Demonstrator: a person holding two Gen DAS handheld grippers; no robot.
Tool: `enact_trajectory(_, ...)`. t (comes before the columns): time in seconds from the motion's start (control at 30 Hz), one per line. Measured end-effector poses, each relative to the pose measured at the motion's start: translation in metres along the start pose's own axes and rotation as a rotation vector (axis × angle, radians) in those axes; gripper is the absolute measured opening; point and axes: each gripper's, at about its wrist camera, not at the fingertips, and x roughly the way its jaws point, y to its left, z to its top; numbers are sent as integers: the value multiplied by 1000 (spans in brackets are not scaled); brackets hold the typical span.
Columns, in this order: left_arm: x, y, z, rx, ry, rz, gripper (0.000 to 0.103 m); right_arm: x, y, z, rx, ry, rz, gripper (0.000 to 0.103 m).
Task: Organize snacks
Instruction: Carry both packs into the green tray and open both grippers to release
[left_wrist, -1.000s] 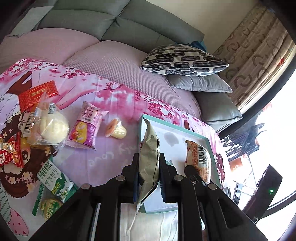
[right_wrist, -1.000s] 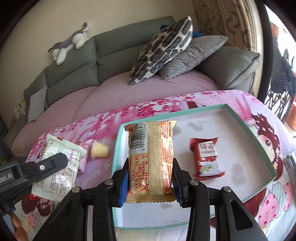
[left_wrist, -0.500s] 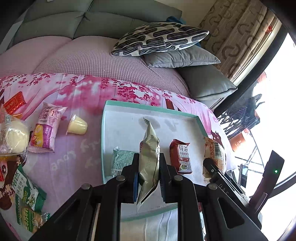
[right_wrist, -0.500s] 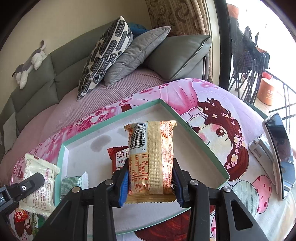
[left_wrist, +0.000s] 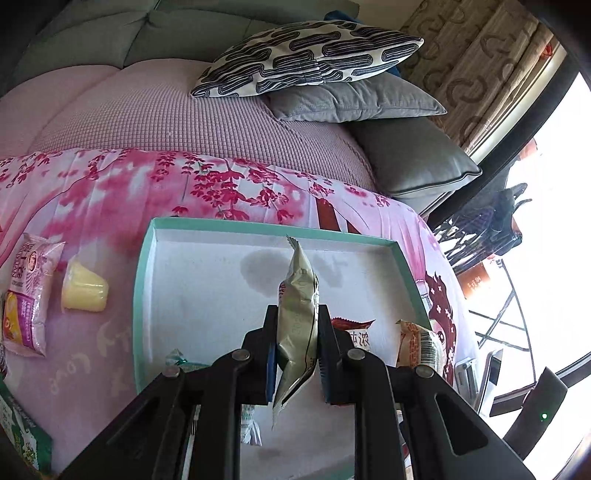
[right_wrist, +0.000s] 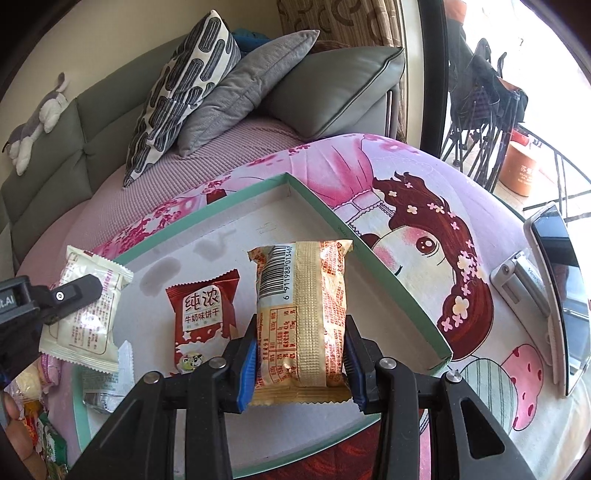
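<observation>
While pinched edge-on, pale packet (left_wrist: 297, 314) fills the left jaws.

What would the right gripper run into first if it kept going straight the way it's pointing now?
Probably the white floor of the teal tray. The right gripper, shut on the orange-and-cream snack packet, points down over the tray's right part; the red biscuit packet lies to the left of that line. Depth is unclear.

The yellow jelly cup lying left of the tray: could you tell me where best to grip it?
Take the yellow jelly cup across its tapered body near the wide rim, coming from above: it lies on its side on the cloth, clear of the pink packet and the tray.
</observation>
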Motion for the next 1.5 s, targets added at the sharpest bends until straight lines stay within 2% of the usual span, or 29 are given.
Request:
enact_trajectory(0.33,25,8,0,-10,45,55,20,5,-1,0,5,24,-16,45)
enact_trajectory(0.4,23,9,-1,-9,46,64,26,5,-1,0,6,27,-22,45)
enact_trajectory(0.43,21,8,-2,-8,46,70,34,5,-1,0,6,24,-23,46)
enact_trajectory(0.47,18,8,-2,-6,44,79,40,4,-1,0,7,20,-21,49)
enact_trajectory(0.53,13,6,-4,6,37,99,44,3,-1,0,8,14,-19,54)
enact_trajectory(0.6,8,5,-5,18,34,118,50,1,0,1,3,5,-21,63)
enact_trajectory(0.67,4,6,-7,22,31,144,61,-1,1,1,-2,-5,-24,69)
enact_trajectory(0.8,-3,8,-11,47,11,216,70,-2,1,1,9,-15,4,80)
enact_trajectory(0.87,-4,11,-11,52,2,254,83,-3,3,1,8,-24,10,84)
enact_trajectory(1.0,-7,19,-13,59,-23,338,87,-4,6,1,7,-35,25,90)
enact_trajectory(1.07,-9,23,-15,61,-41,382,92,-4,7,1,11,-37,30,94)
enact_trajectory(1.13,-12,26,-16,72,-72,433,98,-4,7,0,17,-42,35,103)
enact_trajectory(1.17,-14,27,-17,80,-83,454,101,-5,7,1,19,-48,37,103)
enact_trajectory(1.27,-17,30,-19,93,-95,487,102,-6,8,1,21,-53,43,103)
enact_trajectory(1.5,-30,32,-26,87,-137,486,102,-10,15,-1,-2,-48,46,103)
